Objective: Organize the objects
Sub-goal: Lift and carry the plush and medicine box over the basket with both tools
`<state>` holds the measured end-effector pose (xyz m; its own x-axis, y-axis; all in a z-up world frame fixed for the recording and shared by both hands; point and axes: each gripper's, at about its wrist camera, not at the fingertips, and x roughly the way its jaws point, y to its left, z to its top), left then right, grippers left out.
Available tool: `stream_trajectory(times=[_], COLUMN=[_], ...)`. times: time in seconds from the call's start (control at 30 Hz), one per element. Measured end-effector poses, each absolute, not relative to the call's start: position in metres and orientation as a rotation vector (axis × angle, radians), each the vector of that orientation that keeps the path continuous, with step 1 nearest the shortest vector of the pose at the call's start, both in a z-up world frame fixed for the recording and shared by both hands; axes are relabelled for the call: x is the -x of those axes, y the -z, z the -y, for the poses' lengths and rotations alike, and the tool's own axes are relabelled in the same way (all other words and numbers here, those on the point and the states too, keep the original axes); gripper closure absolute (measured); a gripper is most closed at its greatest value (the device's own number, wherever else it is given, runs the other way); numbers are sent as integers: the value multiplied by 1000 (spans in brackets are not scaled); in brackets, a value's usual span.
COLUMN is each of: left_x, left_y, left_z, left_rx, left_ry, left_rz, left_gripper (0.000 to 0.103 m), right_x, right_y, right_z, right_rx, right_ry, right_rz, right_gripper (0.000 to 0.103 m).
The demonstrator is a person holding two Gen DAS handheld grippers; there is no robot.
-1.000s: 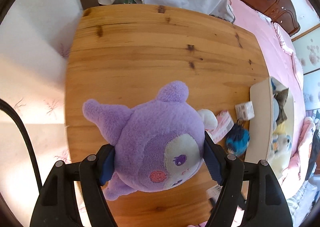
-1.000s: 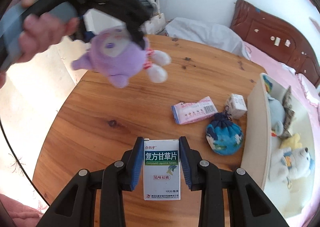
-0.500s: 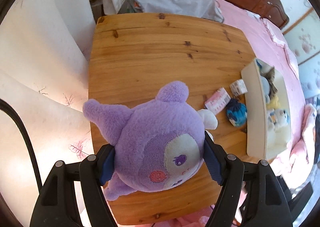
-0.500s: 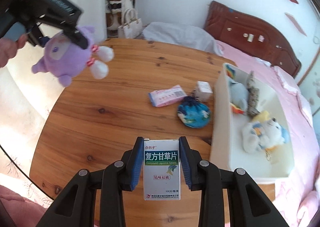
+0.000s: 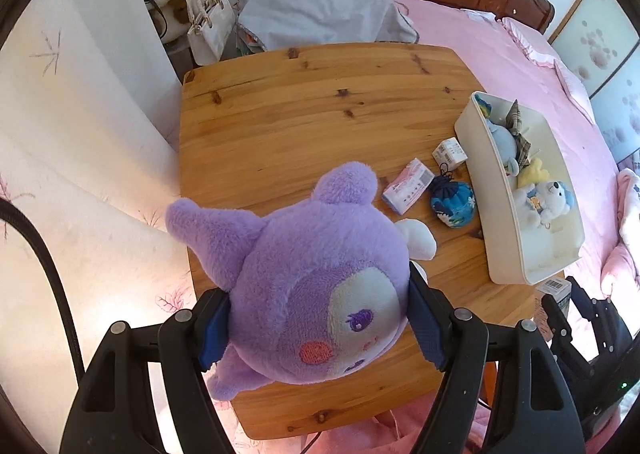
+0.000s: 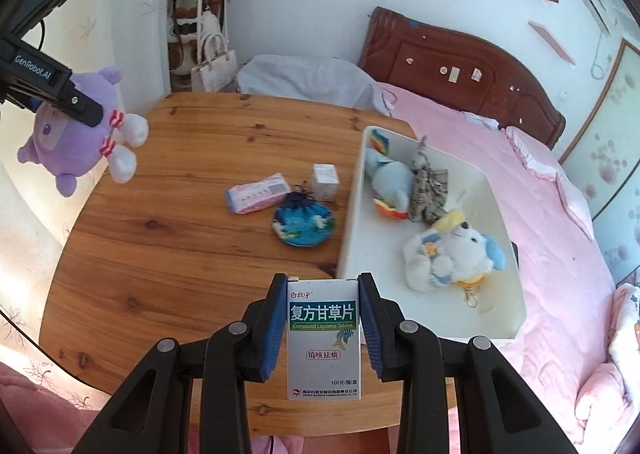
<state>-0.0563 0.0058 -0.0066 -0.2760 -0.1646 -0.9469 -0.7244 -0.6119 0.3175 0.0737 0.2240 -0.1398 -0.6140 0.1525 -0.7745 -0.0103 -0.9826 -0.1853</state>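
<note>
1. Purple fuzzy round plush toy [image 5: 320, 290] is clamped at its head between the blue ribbed pads of the left gripper [image 5: 318, 320], held in the air above the knotty wooden table [image 5: 288, 114]
2. White glossy rectangular medicine box [image 6: 323, 338] sits upright, pinched by the right gripper [image 6: 323, 330] over the table's near edge
3. A white rectangular plastic tray [image 6: 490, 318] at the table's right side holds soft plush animals
4. Beside the tray lie a pink flat packet [image 6: 258, 192], a blue round drawstring pouch [image 6: 304, 224] and a small white carton [image 6: 325, 181]
</note>
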Motion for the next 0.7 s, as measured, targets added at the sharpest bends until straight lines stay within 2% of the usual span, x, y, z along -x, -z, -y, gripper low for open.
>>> stream_trajectory(times=[0.7], left_x=[-41], left_y=[56], left_z=[-115], left_rx=[1480], left_ry=[-1942], left_rz=[-1036], left_gripper=[25], right_x=[-56], right_y=[125], right_z=[-330], right_rx=[1372], right_ry=[-2883], right_rz=[454], right_gripper=[68])
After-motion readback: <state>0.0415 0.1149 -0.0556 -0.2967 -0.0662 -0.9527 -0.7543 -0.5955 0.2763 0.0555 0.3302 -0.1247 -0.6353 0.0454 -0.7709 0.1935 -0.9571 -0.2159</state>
